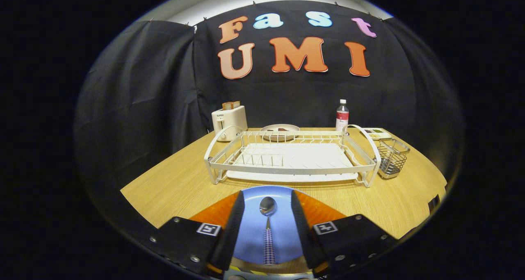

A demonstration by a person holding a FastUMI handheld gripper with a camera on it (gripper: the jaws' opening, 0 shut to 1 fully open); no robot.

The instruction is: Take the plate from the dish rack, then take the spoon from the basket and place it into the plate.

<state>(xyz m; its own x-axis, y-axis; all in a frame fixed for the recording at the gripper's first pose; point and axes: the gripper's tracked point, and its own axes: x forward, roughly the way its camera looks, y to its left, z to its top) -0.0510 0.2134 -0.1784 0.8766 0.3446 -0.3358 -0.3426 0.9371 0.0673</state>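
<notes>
Gripper: one gripper (267,226), low over the near edge of the table, pointing toward the rack; its two fingers (234,226) stand wide apart and press on nothing.
Spoon: one spoon (268,226), lying on the plate in the gap between the fingers, touching neither; bowl toward the rack, checked handle toward the near edge.
Plate: one blue plate (283,226), flat on the table, just near of the rack, mostly framed by the fingers.
Mat: one orange mat (318,210) showing on both sides outside the fingers, beside or under the plate; which of the two I cannot tell.
Rack: one white wire dish rack (293,159), mid-table, beyond the plate; no dishes stand in its slots, and a white drip tray lies under it.
Basket: one wire basket (392,158), hung at the rack's right end; nothing visible inside it.
Toaster: one white toaster (229,122), far left, behind the rack's left corner, with what look like two slices of bread sticking out of the top.
Far plate: one pale plate (280,131), behind the rack at the far middle, with something dark on it, too small to identify.
Bottle: one clear bottle (342,116) with a white cap and a red label, upright, far right behind the rack.
Small tray: one small flat white item (377,133), right of the bottle, beyond the basket; detail too small to tell.
Table: one wooden table (176,185), bearing everything named.
</notes>
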